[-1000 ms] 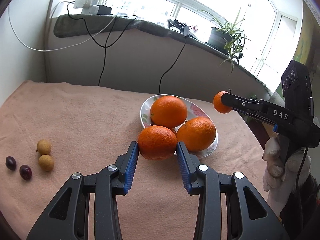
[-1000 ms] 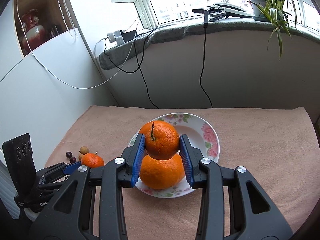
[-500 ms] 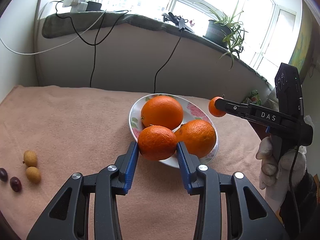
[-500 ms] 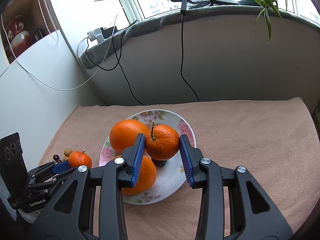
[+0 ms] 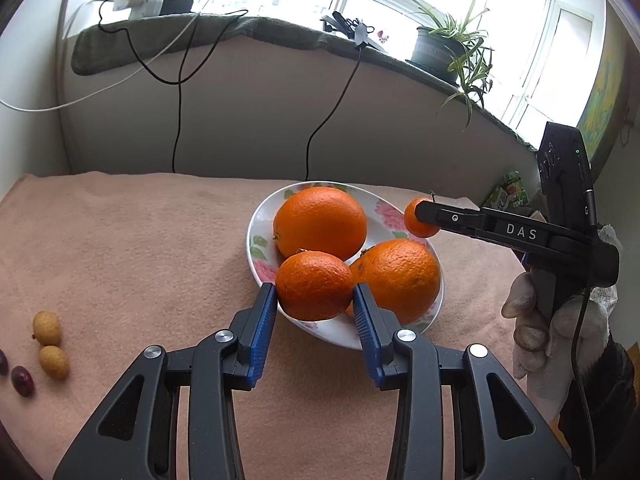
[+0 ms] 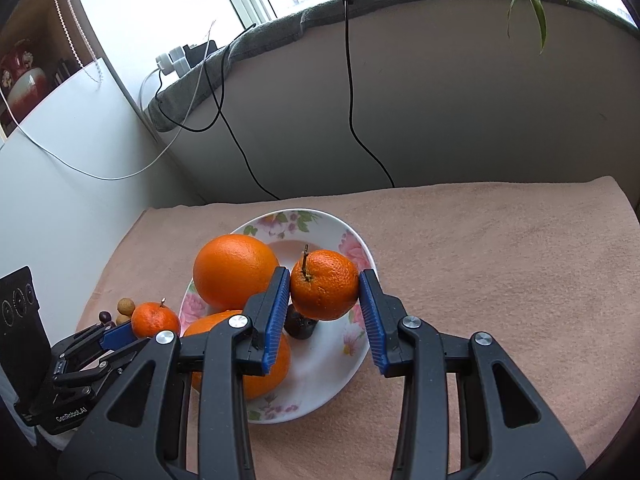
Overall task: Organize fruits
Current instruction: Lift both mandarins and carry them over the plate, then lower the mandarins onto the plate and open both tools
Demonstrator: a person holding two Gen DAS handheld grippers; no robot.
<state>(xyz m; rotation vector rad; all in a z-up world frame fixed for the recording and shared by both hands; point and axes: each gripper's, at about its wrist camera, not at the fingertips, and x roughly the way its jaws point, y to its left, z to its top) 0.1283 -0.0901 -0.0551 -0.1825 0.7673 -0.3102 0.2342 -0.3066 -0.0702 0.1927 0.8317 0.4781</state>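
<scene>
A floral white plate [image 5: 260, 240] holds two big oranges [image 5: 320, 222] [image 5: 400, 274]. My left gripper [image 5: 314, 292] is shut on a small mandarin [image 5: 314, 284], which hangs over the plate's near rim. In the right wrist view, my right gripper [image 6: 325, 280] is shut on a stemmed mandarin [image 6: 324, 284] just above the bare part of the plate [image 6: 352, 248], to the right of the big oranges [image 6: 234, 270]. A small dark thing [image 6: 300, 326] lies on the plate under it. Each gripper shows in the other's view: the right gripper [image 5: 424, 212], the left gripper [image 6: 116, 336].
Two tan longans [image 5: 46, 326] and dark red small fruits [image 5: 22, 380] lie on the pink cloth [image 5: 140, 248] far left of the plate. A gloved hand [image 5: 560, 320] holds the right gripper. Behind the table are a wall with hanging cables and a sill with a potted plant [image 5: 440, 48].
My left gripper carried its mandarin from in front of the plate to above its near rim. The right gripper sank and shifted its mandarin off the big oranges to the plate's bare side.
</scene>
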